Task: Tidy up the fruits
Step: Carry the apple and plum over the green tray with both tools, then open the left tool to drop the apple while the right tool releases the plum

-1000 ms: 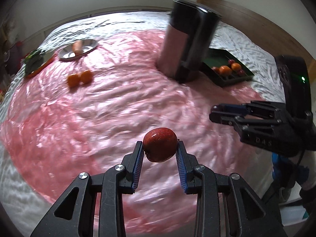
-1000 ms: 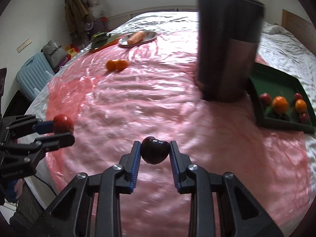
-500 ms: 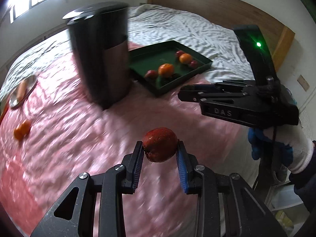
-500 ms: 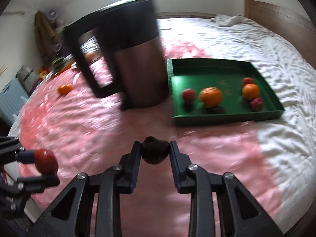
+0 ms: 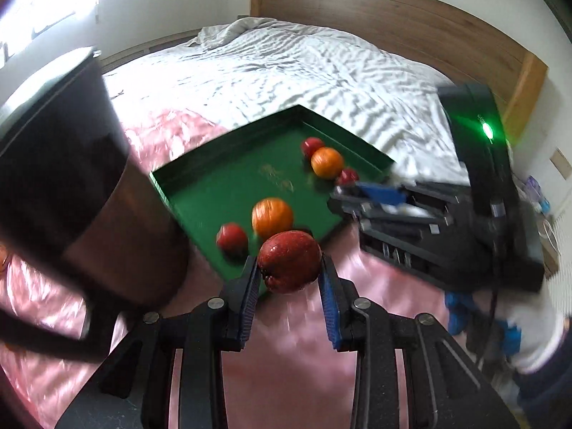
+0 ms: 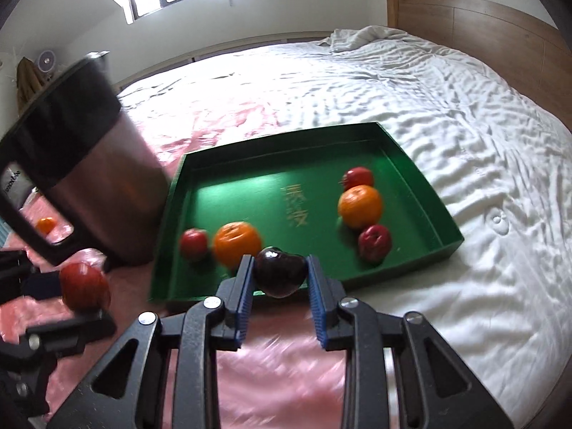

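White bed [image 6: 464,114], pink cloth [image 6: 271,375] at near edge, green tray [image 6: 443,211] on it. My left gripper [image 5: 289,268] pinches a red apple [image 5: 289,266]; my right gripper [image 6: 280,276] pinches a dark plum [image 6: 280,275].

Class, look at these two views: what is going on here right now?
A person holds a gripper in each hand. The left gripper is shut on a red apple, and the right gripper is shut on a dark plum. Both hover near the front edge of a green tray on the bed, which already holds three small red fruits and two oranges. A dark jug stands beside the tray.
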Available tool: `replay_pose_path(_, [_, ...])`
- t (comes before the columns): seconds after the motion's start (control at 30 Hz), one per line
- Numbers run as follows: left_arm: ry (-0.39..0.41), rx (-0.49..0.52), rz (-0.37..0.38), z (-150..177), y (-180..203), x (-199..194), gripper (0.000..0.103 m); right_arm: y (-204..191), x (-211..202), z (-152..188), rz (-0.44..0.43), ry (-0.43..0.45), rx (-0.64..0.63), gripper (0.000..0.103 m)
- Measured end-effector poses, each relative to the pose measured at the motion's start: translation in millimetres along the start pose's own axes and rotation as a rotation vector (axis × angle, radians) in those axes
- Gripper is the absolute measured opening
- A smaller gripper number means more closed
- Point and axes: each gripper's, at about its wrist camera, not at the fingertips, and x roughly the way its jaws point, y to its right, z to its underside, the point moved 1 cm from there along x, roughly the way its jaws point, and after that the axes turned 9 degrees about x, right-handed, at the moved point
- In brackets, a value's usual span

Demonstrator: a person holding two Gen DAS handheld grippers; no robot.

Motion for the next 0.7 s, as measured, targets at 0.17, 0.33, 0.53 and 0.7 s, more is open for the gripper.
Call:
replay_pose_path(0.17, [-0.007, -0.020, -0.044, -27, -8, 36, 0.028, 14, 28, -14, 0.012, -0.024, 0.003, 0.056])
replay_pose_path(0.33, [-0.031, -0.039, -0.101, -45, -21, 72, 0.028, 19, 48, -19, 0.011, -0.060, -0.024, 0.056])
replay_pose_path(0.53, [-0.100, -0.093, -0.130, -50, -43, 117, 0.028, 17, 65, -18, 0.023, -0.087, -0.071, 0.057])
replay_pose_path(0.7, [-0.142, -0.096, -0.145, -44, -49, 140, 0.028, 15, 74, -13, 0.043, -0.101, -0.104, 0.057])
